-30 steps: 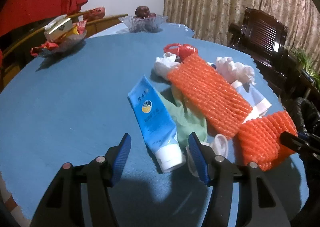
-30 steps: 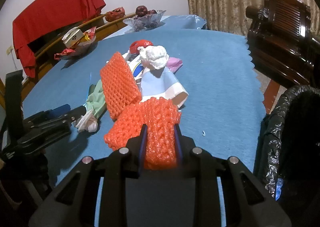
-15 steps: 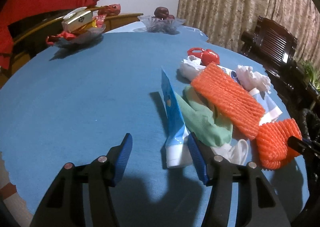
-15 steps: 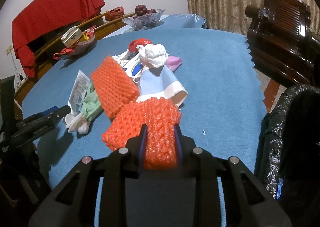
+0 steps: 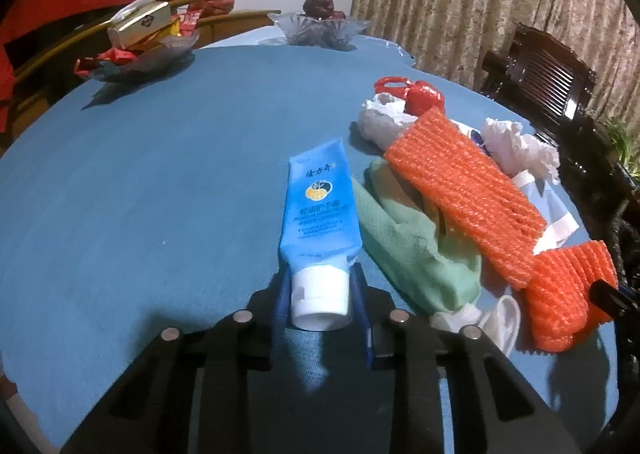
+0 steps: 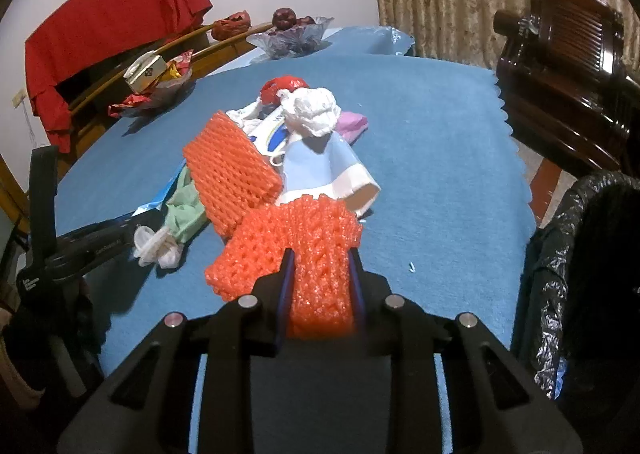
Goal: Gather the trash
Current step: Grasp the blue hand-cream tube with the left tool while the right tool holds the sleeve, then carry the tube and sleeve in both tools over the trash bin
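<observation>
1. Table (image 5: 160, 182), blue cloth; trash heap lies toward 2 o'clock in the left wrist view; black-lined bin (image 6: 580, 254) stands off the table edge at 3 o'clock in the right wrist view.
2. Left gripper (image 5: 320, 294) is clamped on the white cap of the blue tube (image 5: 320, 206); tube body points to 12 o'clock and lies flat on the cloth, its right edge touching the green cloth (image 5: 412, 250).
3. Right gripper (image 6: 320, 286) is clenched on the small orange foam net (image 6: 304, 250); the long orange foam net (image 6: 232, 174) leans at 11 o'clock just beyond it.
4. Step in hand, judged: lift both pieces and carry them to the bin; raise the tube straight up by its cap so the green cloth is not dragged; swing the right load toward 3 o'clock first, being nearer the bin.
5. Risk, judged: the cap is smooth and rigid, so the tube may pivot; the foam net compresses, so the grip is forgiving.
6. Versus 0.5 s ago: left fingers stood wide apart with the tube on edge beside the right finger; now they are closed on the cap and the tube lies label-up; right grasp unchanged.
</observation>
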`<state>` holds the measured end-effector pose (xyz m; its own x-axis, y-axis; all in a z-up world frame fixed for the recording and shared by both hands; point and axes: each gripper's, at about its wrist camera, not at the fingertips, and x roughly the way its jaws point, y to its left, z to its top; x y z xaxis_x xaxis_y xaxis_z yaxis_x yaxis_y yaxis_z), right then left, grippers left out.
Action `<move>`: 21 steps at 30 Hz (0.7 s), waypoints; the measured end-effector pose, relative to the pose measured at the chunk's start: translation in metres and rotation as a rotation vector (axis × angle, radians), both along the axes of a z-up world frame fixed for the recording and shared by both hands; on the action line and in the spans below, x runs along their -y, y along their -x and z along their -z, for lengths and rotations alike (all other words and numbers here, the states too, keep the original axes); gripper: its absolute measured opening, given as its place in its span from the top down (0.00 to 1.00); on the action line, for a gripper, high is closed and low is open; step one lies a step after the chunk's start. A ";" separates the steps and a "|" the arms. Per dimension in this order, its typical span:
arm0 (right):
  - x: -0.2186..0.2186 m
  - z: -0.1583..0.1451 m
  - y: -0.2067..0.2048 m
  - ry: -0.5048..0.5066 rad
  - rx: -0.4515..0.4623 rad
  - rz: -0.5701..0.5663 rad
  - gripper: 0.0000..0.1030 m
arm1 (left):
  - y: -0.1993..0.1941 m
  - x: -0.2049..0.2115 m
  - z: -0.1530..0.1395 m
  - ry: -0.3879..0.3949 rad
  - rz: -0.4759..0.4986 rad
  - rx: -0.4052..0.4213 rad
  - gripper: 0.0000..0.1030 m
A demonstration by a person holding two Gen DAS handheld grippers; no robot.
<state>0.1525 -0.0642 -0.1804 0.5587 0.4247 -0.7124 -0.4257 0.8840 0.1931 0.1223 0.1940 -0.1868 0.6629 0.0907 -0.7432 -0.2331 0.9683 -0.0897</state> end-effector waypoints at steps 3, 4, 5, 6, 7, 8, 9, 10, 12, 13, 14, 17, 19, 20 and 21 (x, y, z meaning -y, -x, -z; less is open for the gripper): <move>-0.001 -0.008 0.002 -0.004 0.017 -0.011 0.77 | 0.005 0.004 -0.010 -0.007 0.011 0.028 0.72; 0.000 -0.011 0.003 -0.006 0.022 -0.016 0.77 | 0.007 0.006 -0.014 -0.008 0.016 0.037 0.72; 0.001 -0.013 0.003 -0.010 0.026 -0.020 0.77 | 0.010 0.007 -0.021 -0.009 0.022 0.050 0.72; 0.002 -0.018 0.005 -0.015 0.033 -0.021 0.77 | 0.012 0.009 -0.025 -0.008 0.024 0.059 0.72; 0.002 -0.020 0.006 -0.016 0.039 -0.021 0.77 | 0.014 0.009 -0.030 -0.005 0.024 0.068 0.72; 0.004 -0.024 0.007 -0.018 0.046 -0.020 0.77 | 0.016 0.010 -0.034 -0.004 0.023 0.075 0.72; 0.005 -0.028 0.008 -0.021 0.053 -0.017 0.77 | 0.019 0.011 -0.038 -0.003 0.024 0.082 0.72; 0.006 -0.031 0.009 -0.025 0.058 -0.015 0.77 | 0.021 0.012 -0.042 -0.005 0.027 0.090 0.72; 0.011 -0.040 0.011 -0.032 0.076 -0.008 0.77 | 0.026 0.016 -0.052 -0.012 0.039 0.107 0.72; 0.012 -0.044 0.013 -0.034 0.083 -0.006 0.77 | 0.028 0.018 -0.056 -0.014 0.043 0.113 0.72; 0.013 -0.048 0.014 -0.036 0.091 -0.002 0.77 | 0.029 0.022 -0.061 -0.017 0.050 0.117 0.72; 0.021 -0.062 0.018 -0.050 0.117 0.012 0.77 | 0.031 0.033 -0.071 -0.015 0.072 0.128 0.72; 0.027 -0.071 0.020 -0.058 0.136 0.024 0.77 | 0.031 0.040 -0.078 -0.019 0.090 0.139 0.72; 0.030 -0.074 0.022 -0.059 0.147 0.030 0.77 | 0.031 0.047 -0.083 -0.021 0.106 0.148 0.72; 0.033 -0.078 0.024 -0.060 0.157 0.037 0.77 | 0.032 0.052 -0.086 -0.021 0.115 0.154 0.72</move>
<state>0.1284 -0.0974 -0.1023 0.6770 0.4408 -0.5894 -0.4219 0.8886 0.1799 0.0902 0.1421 -0.1013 0.7754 0.0227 -0.6311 -0.1064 0.9898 -0.0951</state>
